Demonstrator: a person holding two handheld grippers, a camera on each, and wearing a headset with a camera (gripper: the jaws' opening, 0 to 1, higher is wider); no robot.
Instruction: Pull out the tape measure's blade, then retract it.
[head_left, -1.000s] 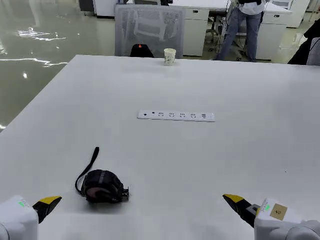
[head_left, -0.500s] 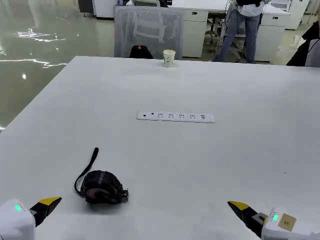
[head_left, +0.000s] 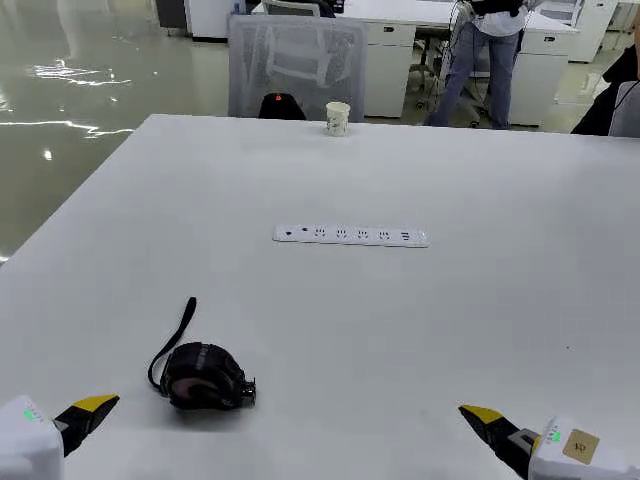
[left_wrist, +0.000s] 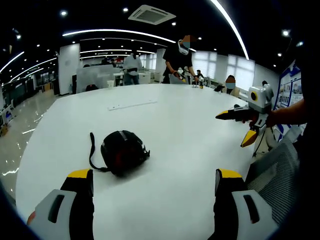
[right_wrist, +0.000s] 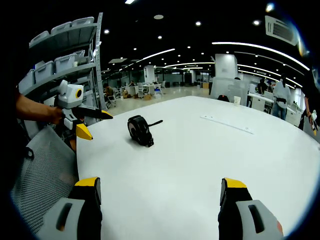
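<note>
Black and rubber-cased, the tape measure (head_left: 205, 376) sat on the white table (head_left: 480, 300) close to the near edge. Its blade was wound into the case, and its wrist strap (head_left: 172, 335) trailed off toward the far side. My left gripper (left_wrist: 154, 176) was at the near edge, just left of the tape measure. Its yellow-tipped fingers were spread wide and held nothing, and the case lay ahead of them, apart from both tips. My right gripper (right_wrist: 160, 183) was well off to the right, its fingers also wide open and empty. Farther out, a white power strip (head_left: 351, 235) lay flat across the middle of the table. A paper cup (head_left: 338, 116) stood at the far edge, in front of a grey mesh chair (head_left: 296, 65).
</note>
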